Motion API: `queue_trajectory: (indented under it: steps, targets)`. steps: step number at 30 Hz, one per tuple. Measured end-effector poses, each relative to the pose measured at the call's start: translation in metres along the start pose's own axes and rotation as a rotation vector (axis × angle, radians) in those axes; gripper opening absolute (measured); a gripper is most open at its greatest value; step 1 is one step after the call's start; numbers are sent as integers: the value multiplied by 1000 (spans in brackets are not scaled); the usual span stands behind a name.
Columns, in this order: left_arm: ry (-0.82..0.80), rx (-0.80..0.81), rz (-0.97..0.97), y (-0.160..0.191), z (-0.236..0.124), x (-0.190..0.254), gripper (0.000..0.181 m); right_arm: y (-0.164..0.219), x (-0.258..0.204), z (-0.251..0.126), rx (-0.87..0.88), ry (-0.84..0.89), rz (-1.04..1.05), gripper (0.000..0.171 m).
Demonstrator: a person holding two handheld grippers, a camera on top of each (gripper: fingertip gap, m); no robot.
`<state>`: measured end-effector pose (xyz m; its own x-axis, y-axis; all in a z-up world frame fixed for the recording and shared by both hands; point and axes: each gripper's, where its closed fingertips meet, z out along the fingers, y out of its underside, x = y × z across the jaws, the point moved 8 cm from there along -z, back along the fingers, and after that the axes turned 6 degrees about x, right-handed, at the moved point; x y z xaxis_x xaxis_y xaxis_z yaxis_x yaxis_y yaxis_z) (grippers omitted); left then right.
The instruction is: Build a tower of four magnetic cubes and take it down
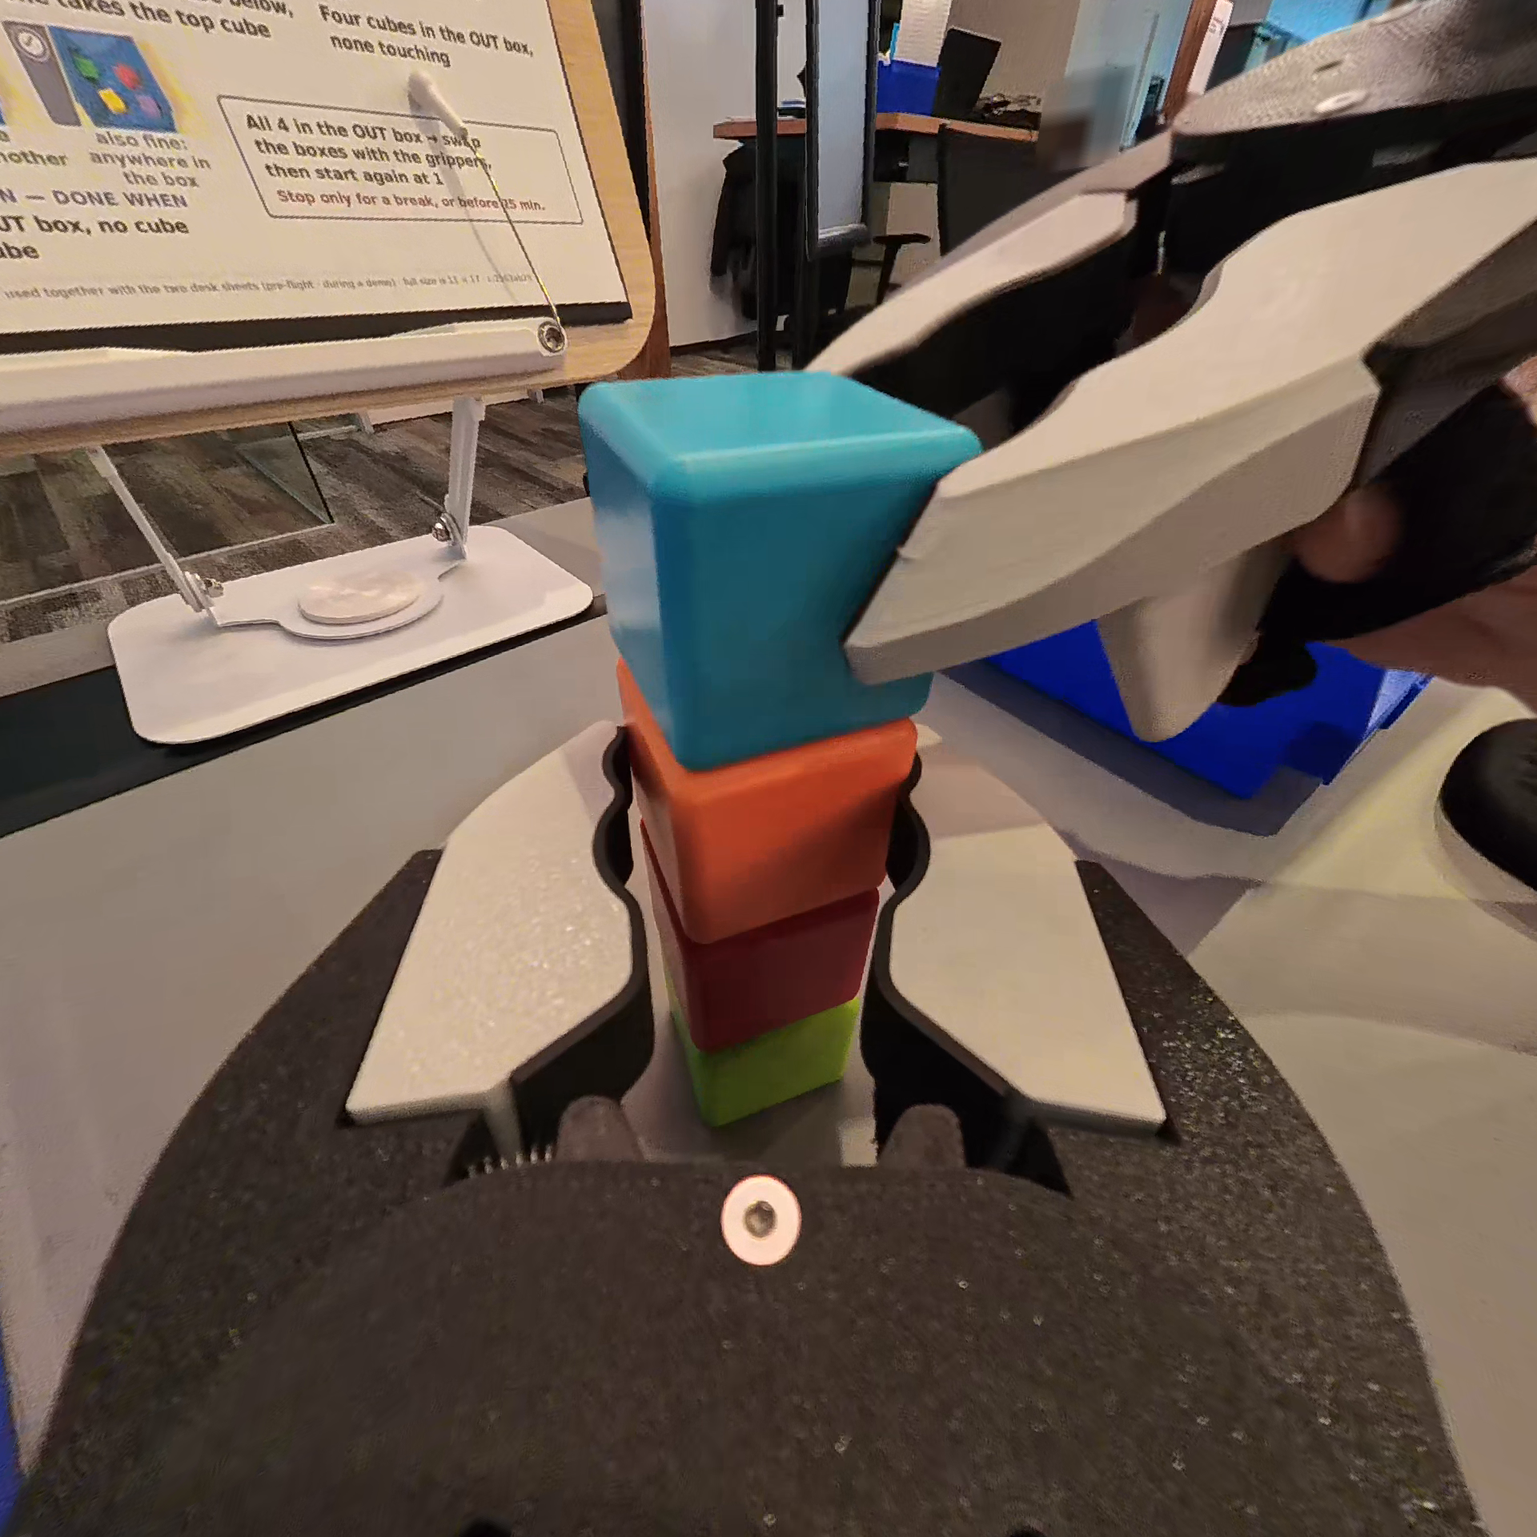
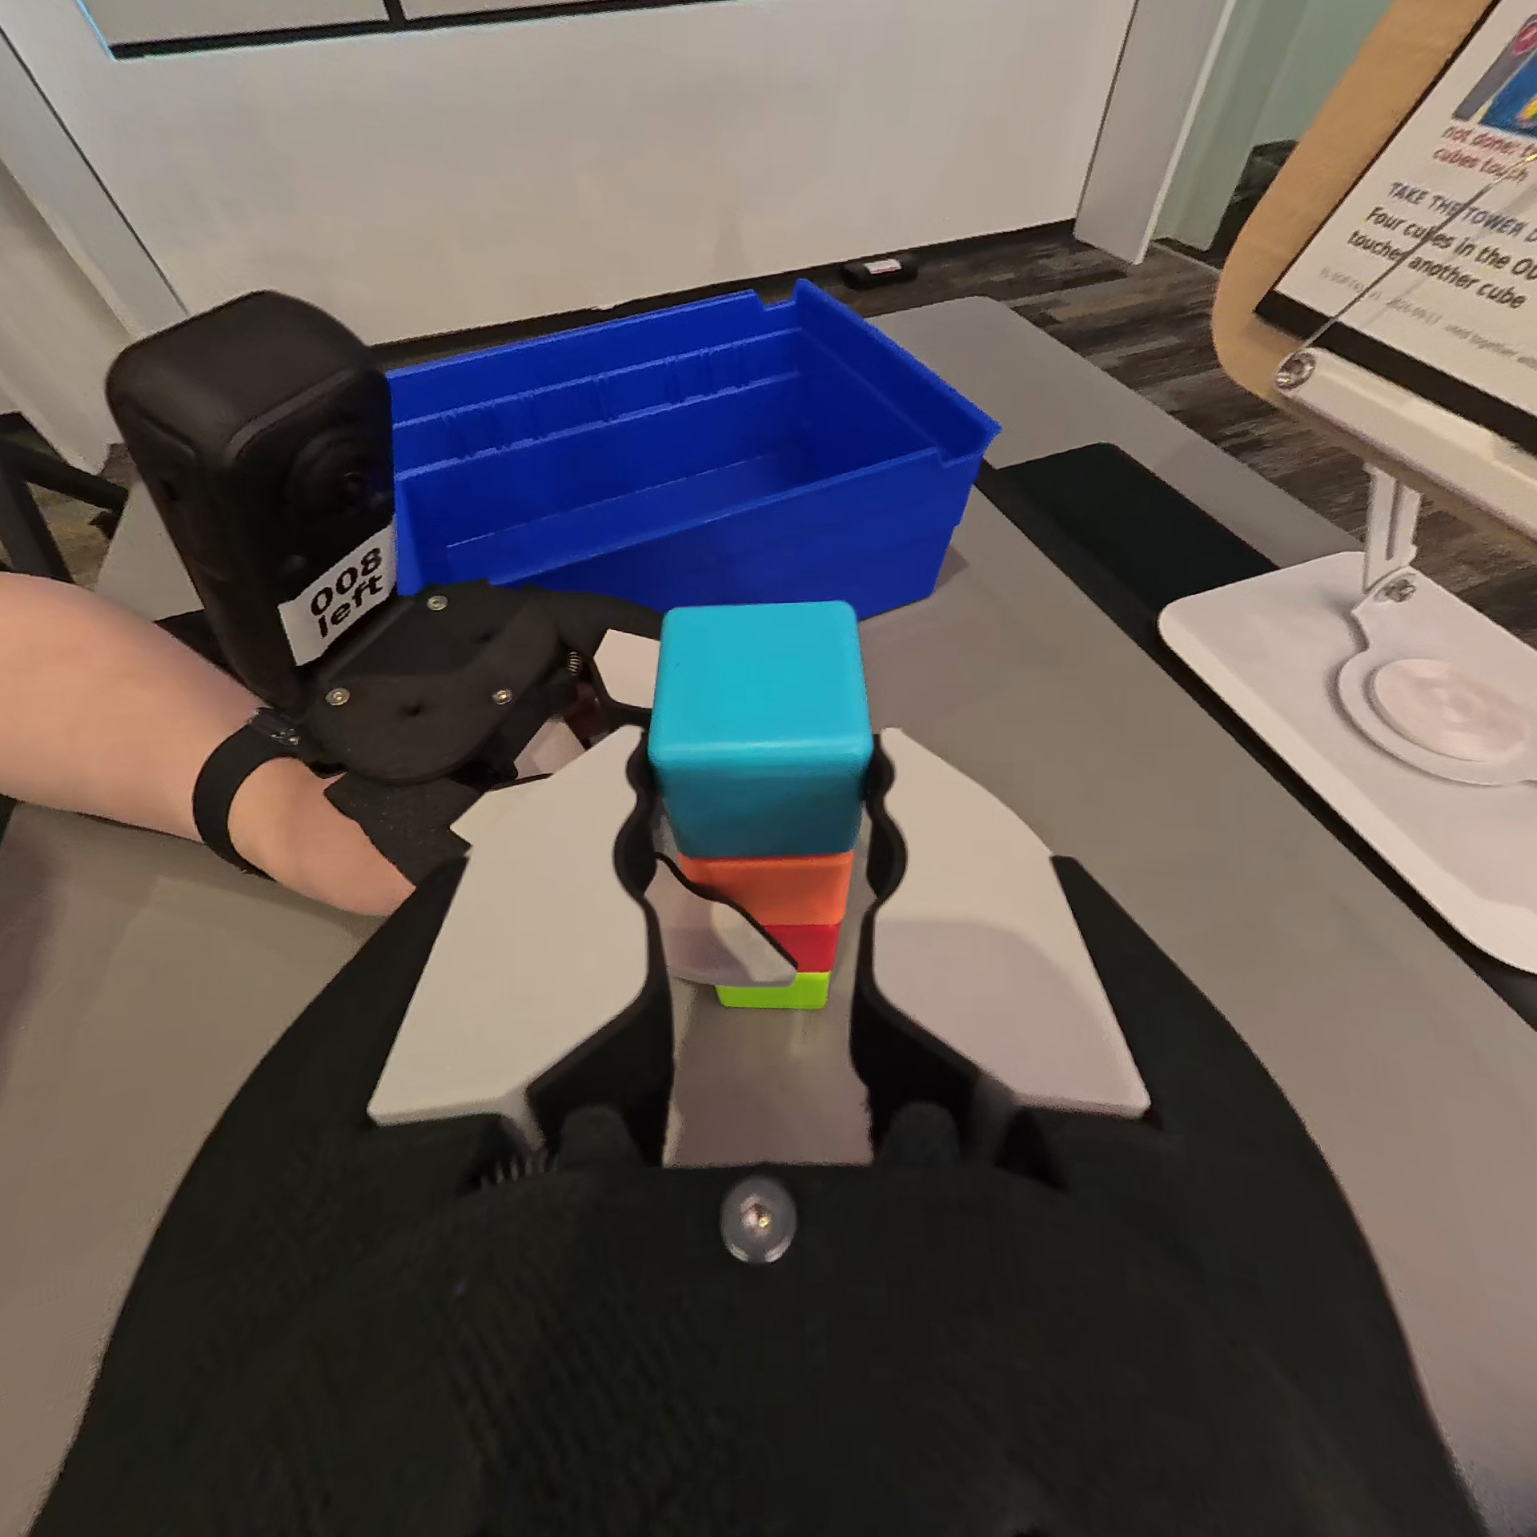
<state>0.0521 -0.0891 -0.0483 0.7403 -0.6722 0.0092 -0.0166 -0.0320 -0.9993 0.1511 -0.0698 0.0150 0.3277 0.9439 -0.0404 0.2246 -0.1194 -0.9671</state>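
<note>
Right wrist view shows the right gripper (image 2: 758, 798) clamping the glossy teal plastic cube (image 2: 758, 732) atop the four-cube tower on the grey counter (image 2: 1081, 665), left gripper (image 1: 769, 819) closed around the orange cube (image 1: 769, 823): peel teal sideways, brace below.

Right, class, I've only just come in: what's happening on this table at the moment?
A person works two handheld grippers around a tower of four cubes on a grey table: green cube at the bottom, then red cube, orange cube and teal cube on top. The right gripper is closed on the teal cube; the left gripper grips the orange one. A blue bin behind looks empty.
</note>
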Motion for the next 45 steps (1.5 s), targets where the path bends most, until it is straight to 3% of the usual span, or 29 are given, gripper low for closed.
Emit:
queue_trajectory:
  steps: [8,12,16,19,22,26,32,39,43,45]
  targets:
    - [42,-2,-6,-1,4,2,59,-5,6,-7,12,1,72,48]
    - [46,-4,20,-1,5,5,59,-26,19,-37,103,41,114,49]
    - [47,0,-33,-1,5,-1,58,-47,62,-122,19,356,125,49]
    - [53,3,-31,0,6,1,58,-7,112,-188,-194,682,291,49]
    - [47,4,-33,0,7,3,58,45,158,-217,-339,880,447,49]
    - [50,-9,-25,0,7,6,58,103,193,-224,-593,997,535,50]
    - [59,-19,-32,0,7,8,58,129,204,-229,-791,1020,633,50]
    - [59,-15,-32,0,8,8,58,129,213,-226,-749,1009,573,58]
    - [55,-21,-37,1,7,8,59,106,207,-226,-649,1010,494,58]
    - [41,-59,-42,6,6,8,70,89,200,-225,-597,990,443,59]
